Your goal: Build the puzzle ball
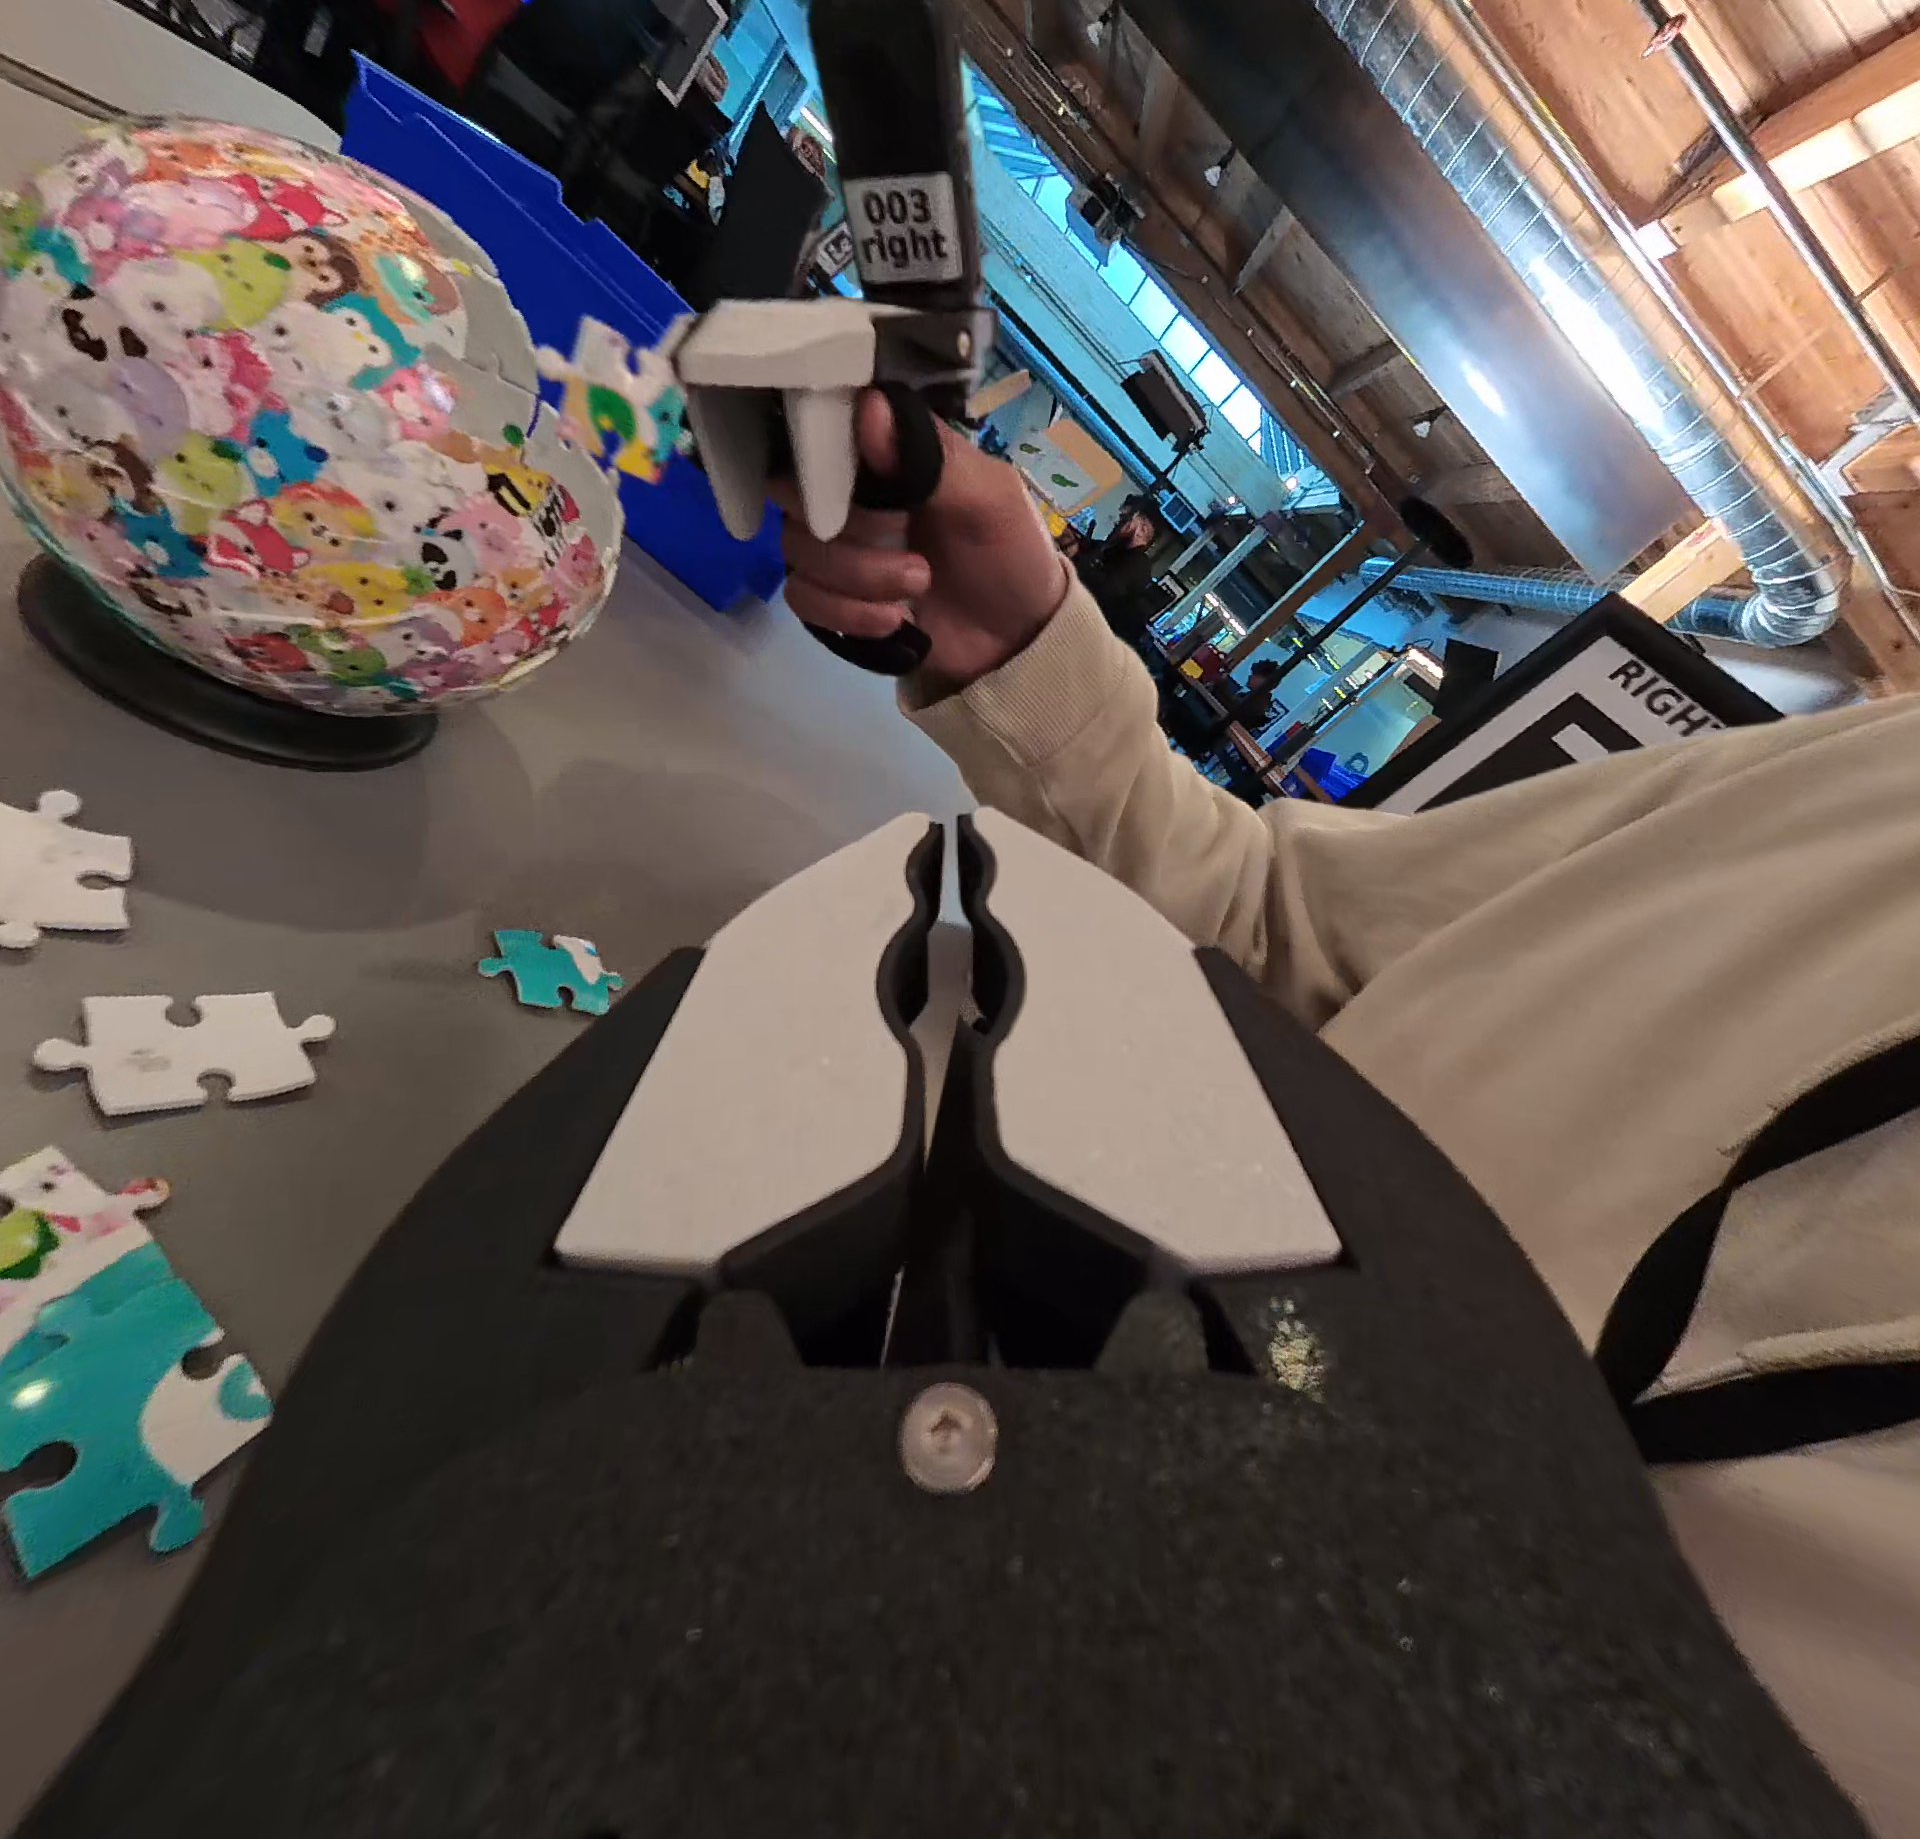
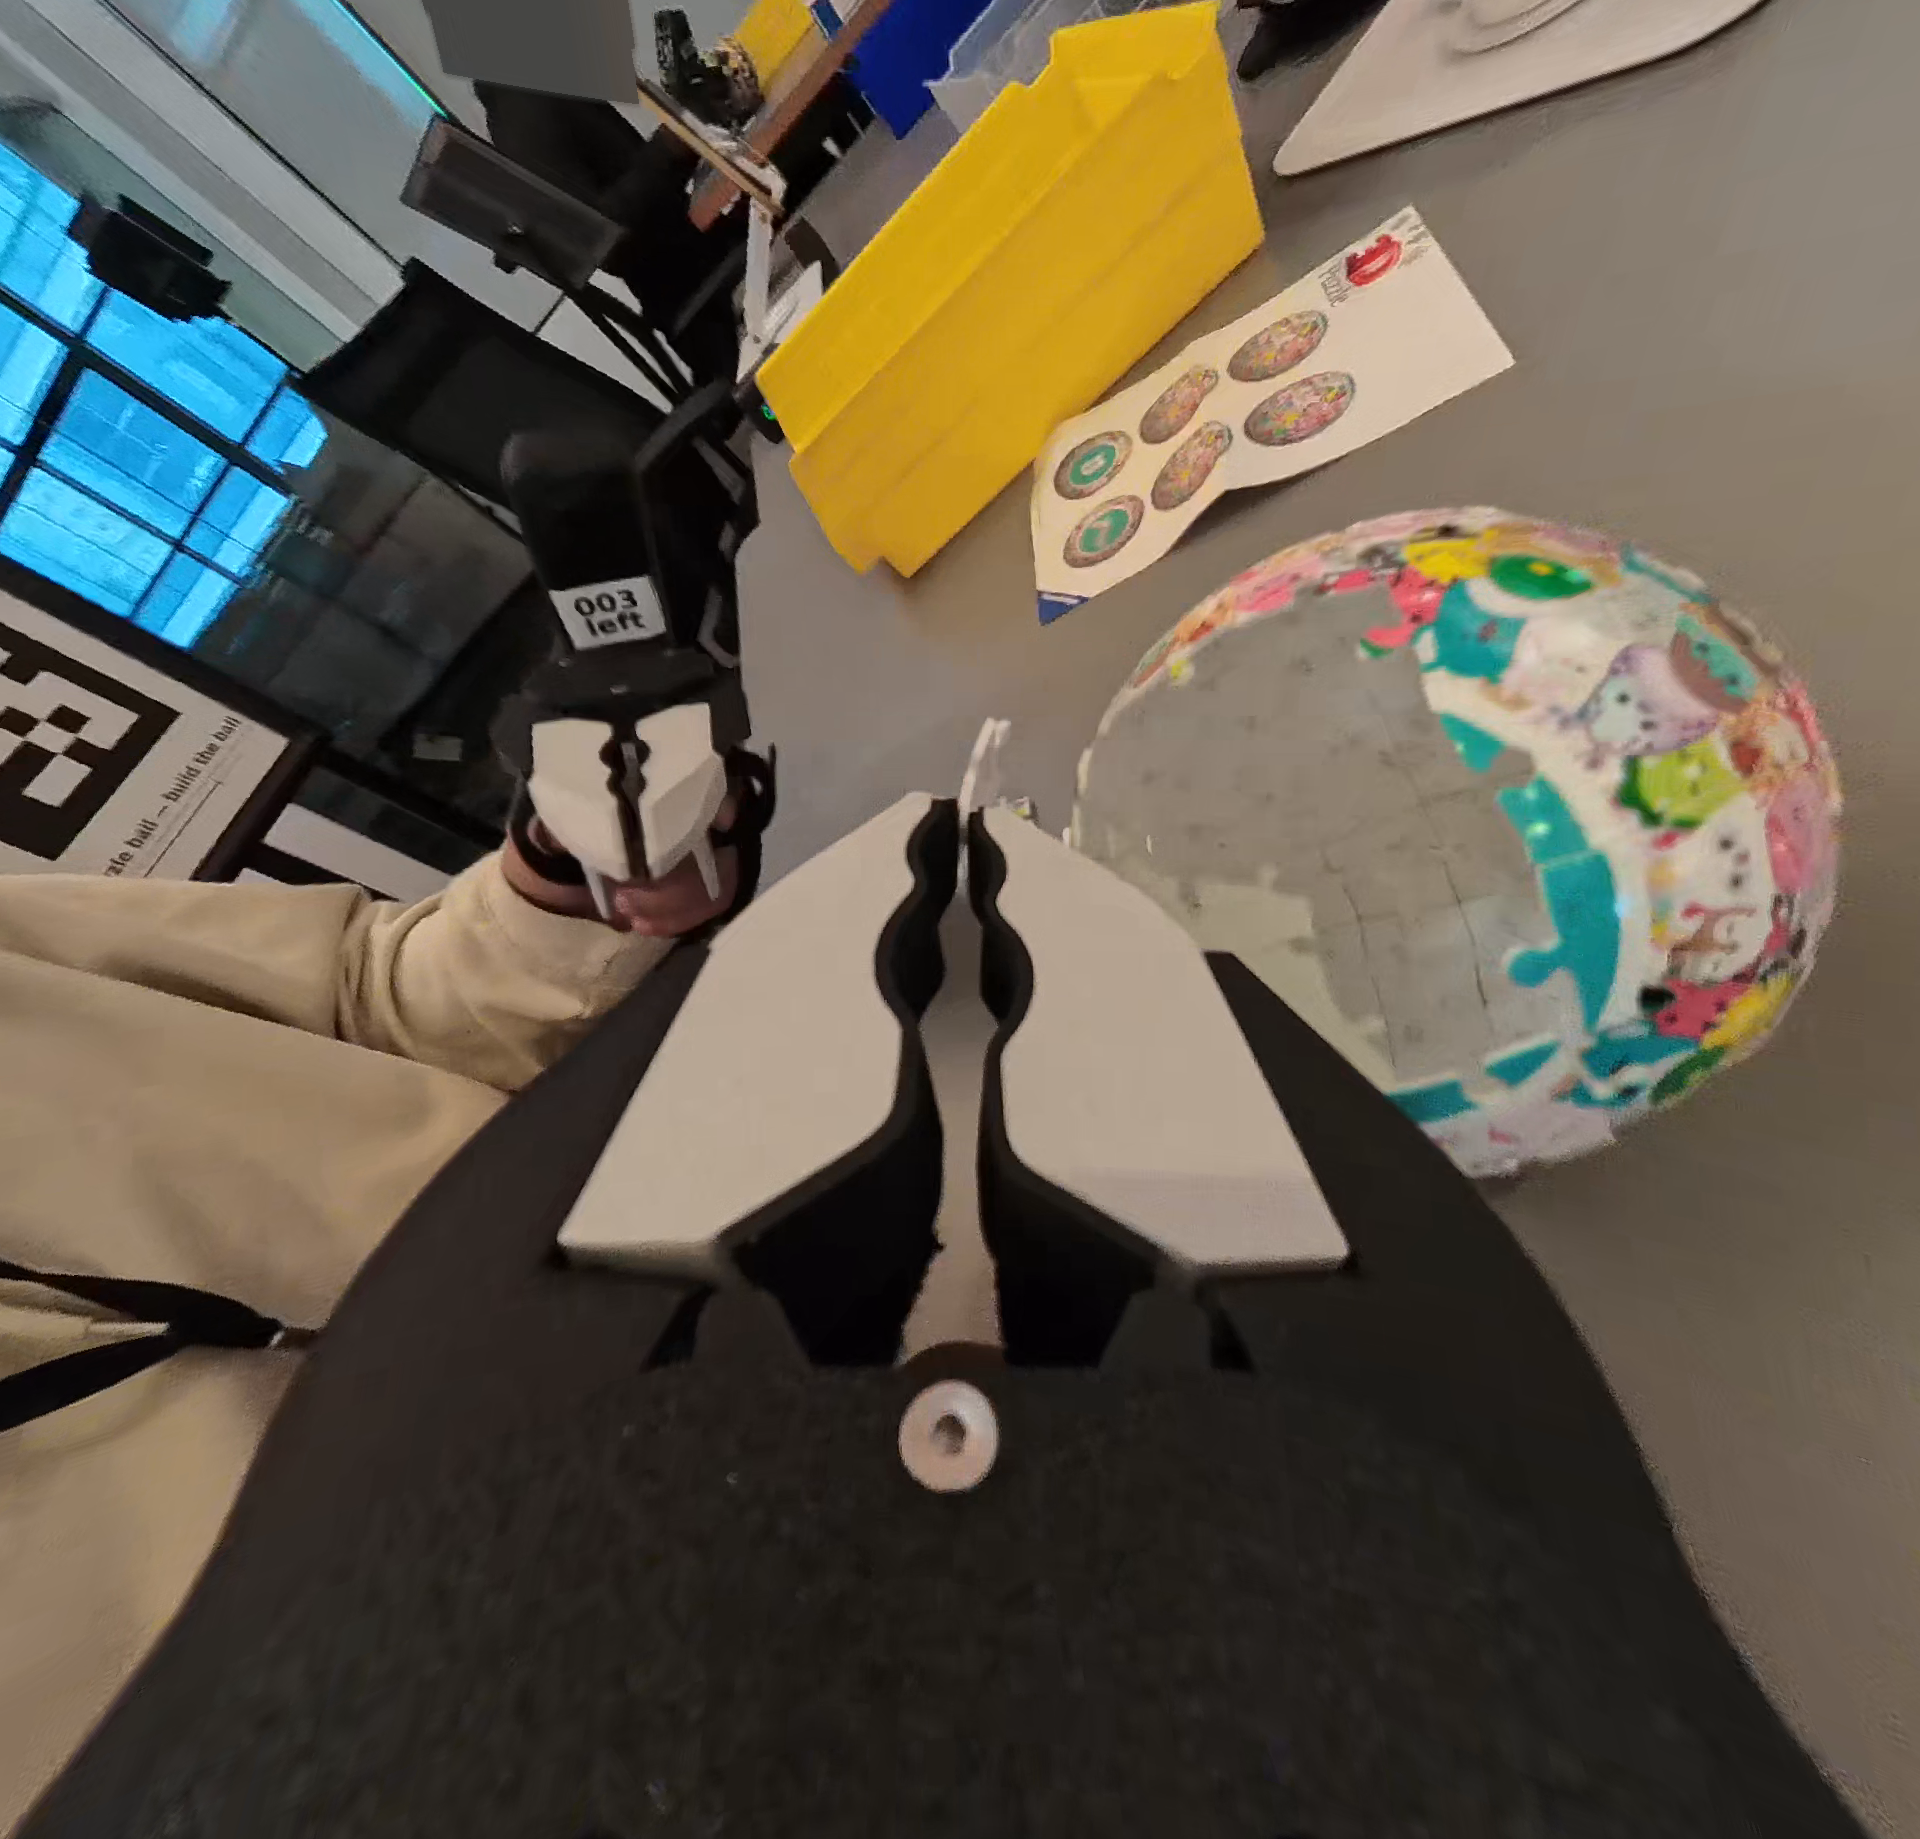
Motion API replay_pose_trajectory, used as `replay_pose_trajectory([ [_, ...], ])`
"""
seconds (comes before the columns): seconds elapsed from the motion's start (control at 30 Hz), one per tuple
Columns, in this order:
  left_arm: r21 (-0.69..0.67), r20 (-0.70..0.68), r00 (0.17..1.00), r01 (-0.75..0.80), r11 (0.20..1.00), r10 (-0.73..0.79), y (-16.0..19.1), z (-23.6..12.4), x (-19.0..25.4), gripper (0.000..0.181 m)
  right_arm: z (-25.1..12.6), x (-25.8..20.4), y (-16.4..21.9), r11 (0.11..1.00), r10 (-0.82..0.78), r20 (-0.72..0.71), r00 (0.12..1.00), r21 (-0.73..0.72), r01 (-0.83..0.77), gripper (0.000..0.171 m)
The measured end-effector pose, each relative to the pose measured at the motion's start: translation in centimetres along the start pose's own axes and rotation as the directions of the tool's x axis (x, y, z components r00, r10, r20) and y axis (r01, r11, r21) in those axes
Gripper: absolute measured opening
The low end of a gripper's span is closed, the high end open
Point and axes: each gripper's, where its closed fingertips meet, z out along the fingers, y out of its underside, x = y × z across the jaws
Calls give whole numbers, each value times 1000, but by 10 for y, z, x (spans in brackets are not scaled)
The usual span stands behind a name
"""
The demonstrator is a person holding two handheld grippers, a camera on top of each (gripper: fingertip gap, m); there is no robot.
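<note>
Puzzle piece (image 1: 613,397) in right tongs (image 1: 681,350)

You're in workshop-style lab: exposed wooden ceiling (image 1: 1621,127), silver ventilation duct (image 1: 1455,231), large industrial windows (image 2: 125,418), grey tabletop (image 2: 1558,335) with yellow storage bin (image 2: 1029,272), blue bin (image 1: 540,231), mounted cameras on stands (image 2: 509,200).

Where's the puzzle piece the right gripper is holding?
In the left wrist view, the puzzle piece is clamped in the right gripper, in the air beside the puzzle ball's open gap.
</note>
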Motion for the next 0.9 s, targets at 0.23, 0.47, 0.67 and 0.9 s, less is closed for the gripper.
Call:
replay_pose_trajectory([
  [0.23, -84, 22, 999, -48, 995, 50, 13, 5, -2, 3, 6, 15, -9, 997, 71, 19, 997, -9, -70, 2],
  [0.47, -49, -8, 1000, -14, 999, 13, 9, 0, 1, 5, 8, 21, -5, 993, 117, 53, 992, -8, -117, 2],
  [0.67, -47, -13, 1000, -7, 999, 7, 9, 0, 1, 5, 6, 24, -5, 991, 135, 76, 988, -16, -134, 2],
  [0.9, -74, 22, 999, -33, 997, 35, 13, 4, -3, 6, 5, 25, -6, 993, 118, 63, 991, -14, -117, 2],
])
